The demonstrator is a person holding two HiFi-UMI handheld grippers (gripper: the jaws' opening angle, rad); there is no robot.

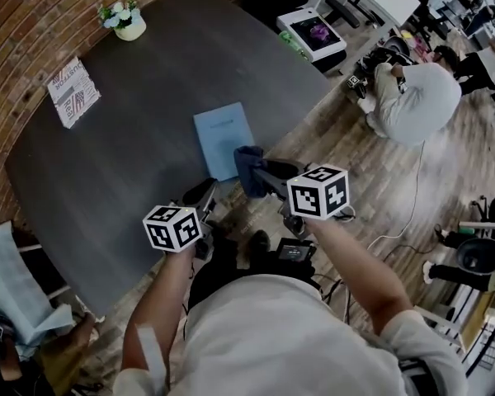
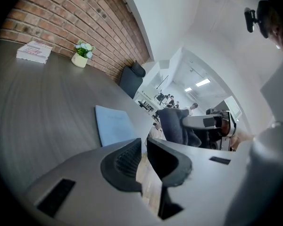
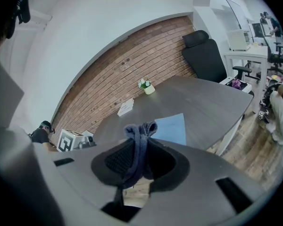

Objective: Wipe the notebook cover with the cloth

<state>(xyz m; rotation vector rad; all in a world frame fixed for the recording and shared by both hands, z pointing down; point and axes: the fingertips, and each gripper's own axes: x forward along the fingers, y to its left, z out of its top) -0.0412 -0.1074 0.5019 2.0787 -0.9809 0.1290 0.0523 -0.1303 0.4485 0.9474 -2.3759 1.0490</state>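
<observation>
Right tongs [image 3: 137, 148] clamp the dark blue-grey cloth [image 3: 140, 128], just at the lower corner of the pale blue flat notebook [image 1: 222, 137] mid-frame on my dark grey bench [image 1: 124, 147]; I see left tongs [image 2: 144, 146] narrow, empty.

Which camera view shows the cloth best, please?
The right gripper view: the dark cloth sits close and central, pinched between the right gripper's jaws. The head view shows it small, bunched by the blue notebook's near corner. The left gripper view shows it from the side, held by that gripper.
</observation>
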